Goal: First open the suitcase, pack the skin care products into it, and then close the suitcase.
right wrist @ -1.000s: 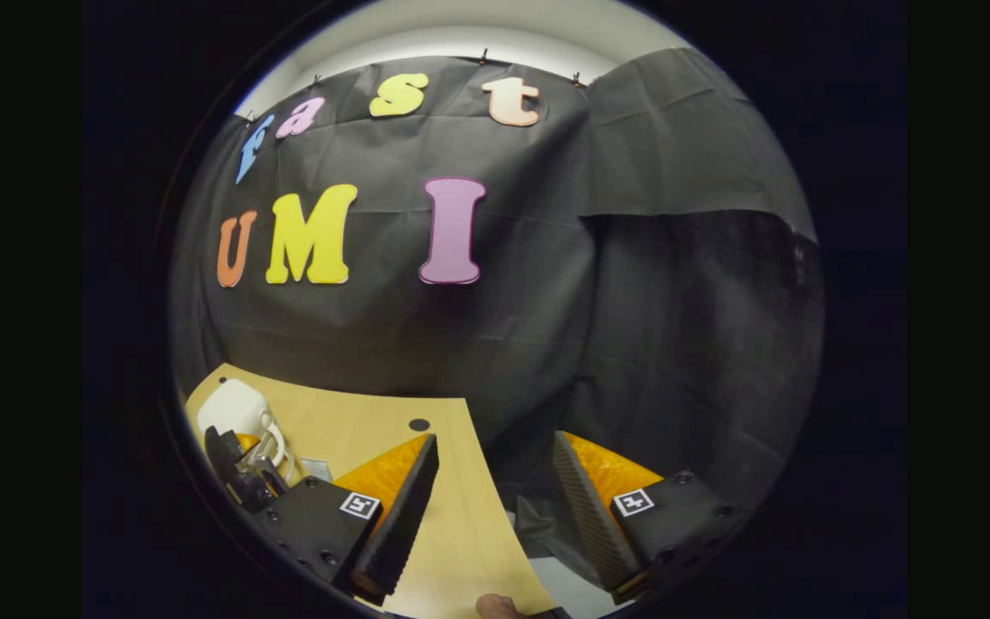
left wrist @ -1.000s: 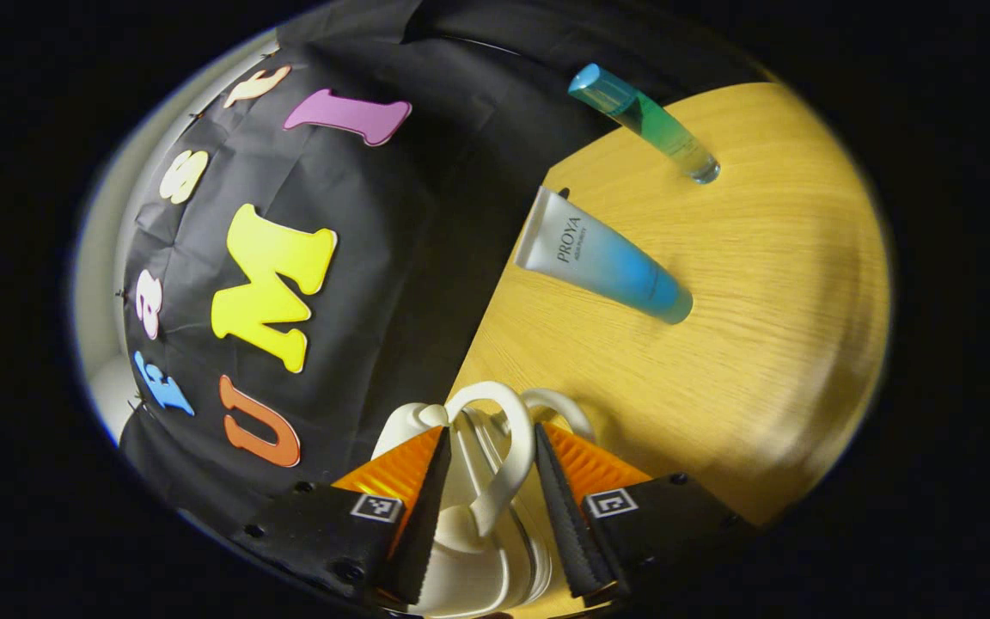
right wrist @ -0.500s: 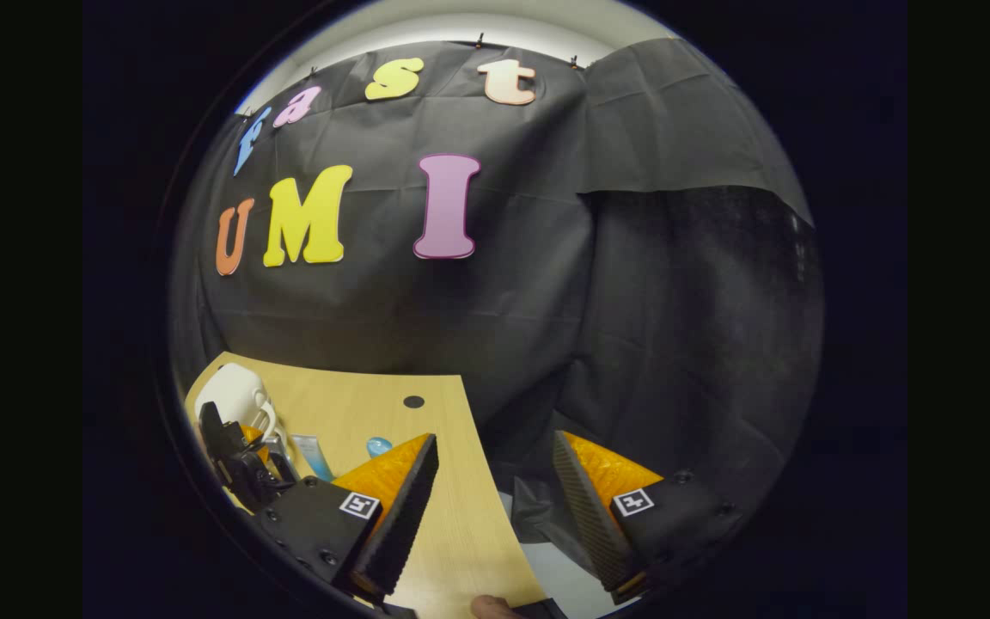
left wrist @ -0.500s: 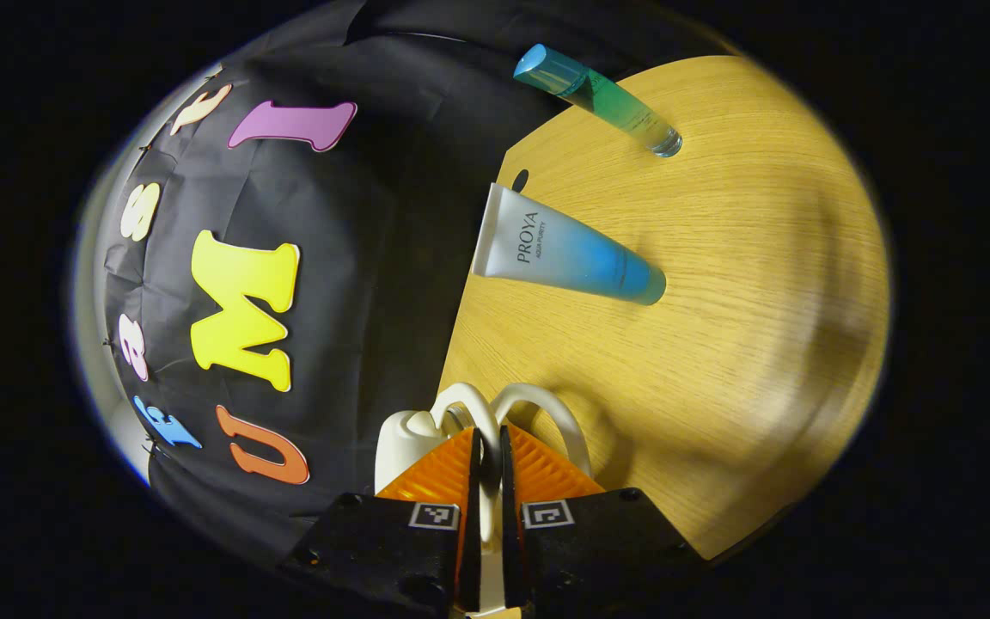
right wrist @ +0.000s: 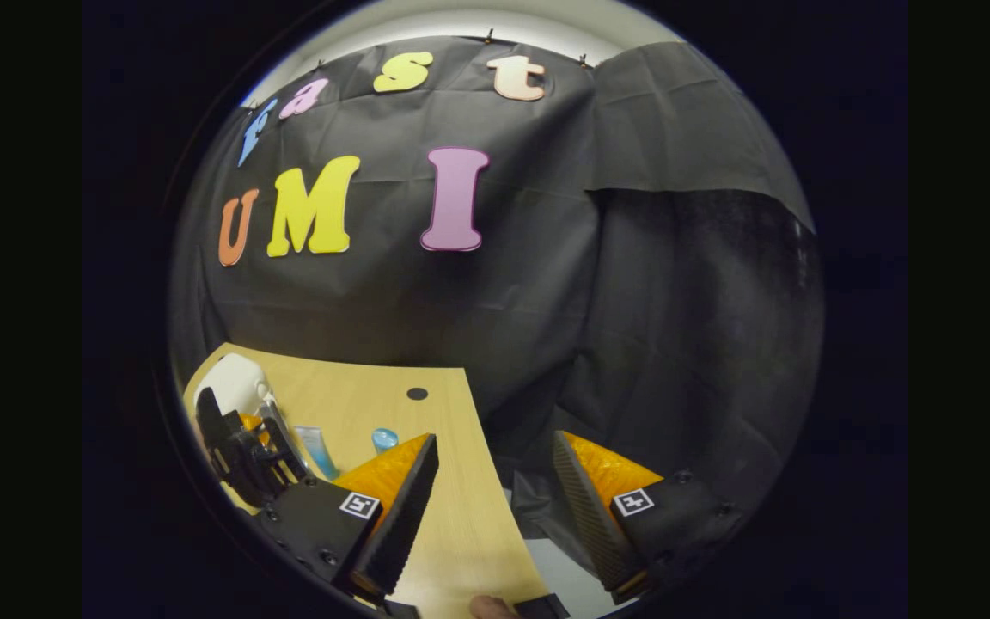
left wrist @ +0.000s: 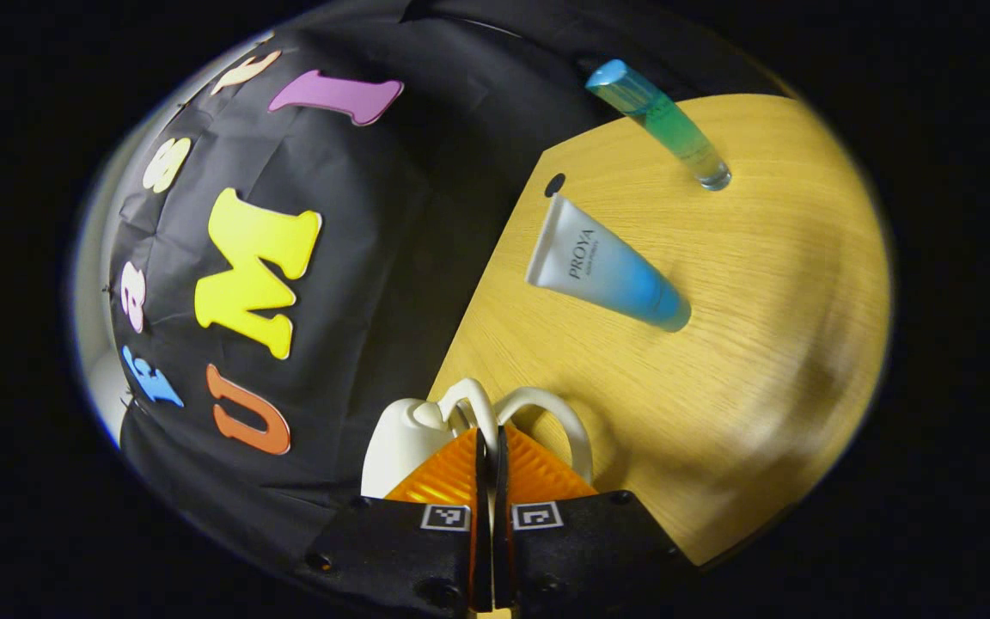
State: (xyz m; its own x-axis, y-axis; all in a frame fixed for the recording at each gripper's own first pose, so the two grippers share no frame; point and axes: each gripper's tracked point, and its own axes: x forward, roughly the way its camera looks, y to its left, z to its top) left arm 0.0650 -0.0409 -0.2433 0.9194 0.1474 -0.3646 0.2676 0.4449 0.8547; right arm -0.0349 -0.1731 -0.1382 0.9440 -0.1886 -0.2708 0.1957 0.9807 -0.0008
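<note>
A small white suitcase (left wrist: 400, 443) stands at the table's edge, seen from its handle side. My left gripper (left wrist: 486, 456) is shut on one of its white loop handles (left wrist: 471, 404); the second loop (left wrist: 564, 421) arches free beside the fingers. A white-to-blue tube (left wrist: 602, 275) and a slim blue-green bottle (left wrist: 667, 129) are farther along the wooden table (left wrist: 761, 301). The right gripper view shows the suitcase (right wrist: 233, 383), the left gripper (right wrist: 246, 443), the tube (right wrist: 316, 449) and the bottle's cap (right wrist: 384, 439) at lower left. My right gripper (right wrist: 495, 507) is open with nothing between its fingers, over the table's edge.
The table has a rounded corner with a small dark hole (left wrist: 554, 184) near the tube, and black cloth hangs right behind it. The hole (right wrist: 417, 394) sits near the table's far edge. A fingertip (right wrist: 486, 607) peeks in at the bottom.
My left gripper went from open around the suitcase handle to shut on it, then tilted a little. The right gripper has hardly moved and stays open.
</note>
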